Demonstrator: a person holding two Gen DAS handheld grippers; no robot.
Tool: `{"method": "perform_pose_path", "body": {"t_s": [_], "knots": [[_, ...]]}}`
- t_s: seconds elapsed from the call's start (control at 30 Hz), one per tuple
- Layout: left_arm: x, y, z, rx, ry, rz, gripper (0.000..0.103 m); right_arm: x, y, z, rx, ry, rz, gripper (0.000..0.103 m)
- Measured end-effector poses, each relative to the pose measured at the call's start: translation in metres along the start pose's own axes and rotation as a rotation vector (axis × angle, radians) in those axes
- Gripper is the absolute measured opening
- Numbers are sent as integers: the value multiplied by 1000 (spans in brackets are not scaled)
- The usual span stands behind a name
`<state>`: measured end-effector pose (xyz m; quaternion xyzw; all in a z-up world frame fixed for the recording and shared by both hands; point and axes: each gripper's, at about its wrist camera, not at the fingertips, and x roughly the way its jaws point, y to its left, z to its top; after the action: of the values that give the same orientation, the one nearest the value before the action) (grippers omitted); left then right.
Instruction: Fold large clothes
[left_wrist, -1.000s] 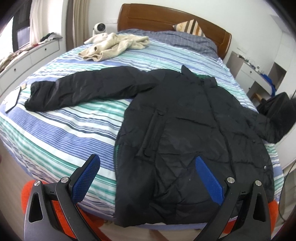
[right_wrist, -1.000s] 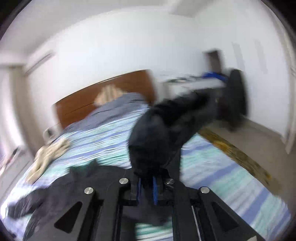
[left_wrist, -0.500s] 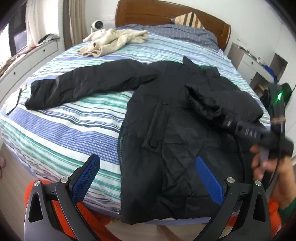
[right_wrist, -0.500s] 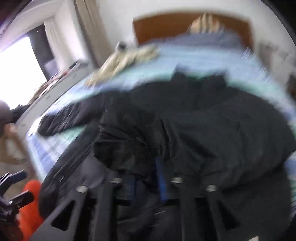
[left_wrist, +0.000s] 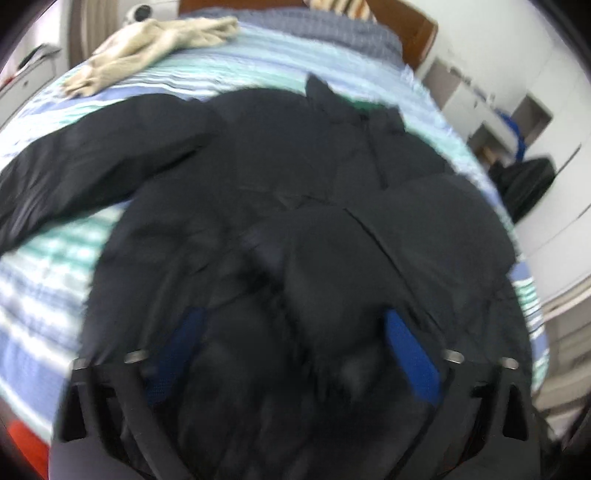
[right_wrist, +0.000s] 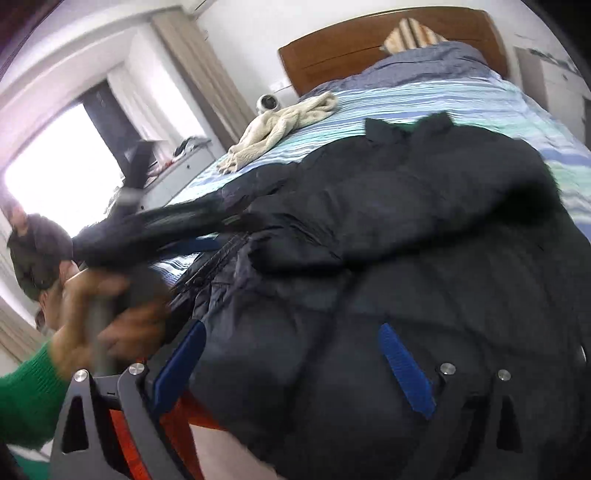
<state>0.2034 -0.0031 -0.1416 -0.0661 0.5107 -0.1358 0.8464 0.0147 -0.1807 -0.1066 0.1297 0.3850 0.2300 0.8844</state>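
Motion blur smeared my left tongs (left_wrist: 291, 354), closing over the black jacket (left_wrist: 295, 192); my right tongs (right_wrist: 291, 362) were opening, jacket loose between. A cream garment (left_wrist: 147, 40) lay beyond the jacket's collar.

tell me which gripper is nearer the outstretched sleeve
Left. Left gripper, jaws closing with jacket fabric between them, is over the body beside the sleeve; right gripper, jaws opening over the hem, nothing gripped, is farther right.
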Motion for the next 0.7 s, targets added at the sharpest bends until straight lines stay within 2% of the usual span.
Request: {"method": "perform_pose_path", "body": {"t_s": [0.03, 0.07, 0.1, 0.2, 0.27, 0.3, 0.37, 0.4, 0.43, 0.53, 0.6, 0.7], "knots": [[12, -8, 7, 40, 26, -1, 30, -12, -7, -1, 19, -19, -7, 96], [17, -14, 14, 68, 36, 22, 15, -22, -15, 0, 39, -36, -11, 96], [17, -17, 23, 88, 20, 51, 11, -31, -23, 3, 56, -48, -12, 96], [0, -17, 58, 153, -89, 123, 10, -61, -59, 22, 93, -87, -30, 96], [-6, -7, 79, 165, -151, 169, 10, -71, -87, 46, 107, -107, -132, 96], [-4, 0, 90, 159, -161, 173, 10, -73, -96, 56, 111, -109, -170, 93], [7, 12, 99, 150, -156, 168, 10, -69, -121, 88, 135, -93, -248, 66], [14, 16, 101, 153, -152, 172, 10, -63, -132, 101, 156, -88, -274, 47], [22, 19, 100, 161, -147, 181, 10, -53, -147, 120, 193, -76, -288, 41], [40, 27, 90, 165, -134, 188, 11, -24, -178, 156, 269, -79, -308, 38], [47, 32, 83, 151, -138, 176, 13, -4, -194, 166, 294, -72, -322, 38], [51, 41, 79, 120, -136, 148, 16, 50, -222, 166, 329, 8, -321, 38]]}}
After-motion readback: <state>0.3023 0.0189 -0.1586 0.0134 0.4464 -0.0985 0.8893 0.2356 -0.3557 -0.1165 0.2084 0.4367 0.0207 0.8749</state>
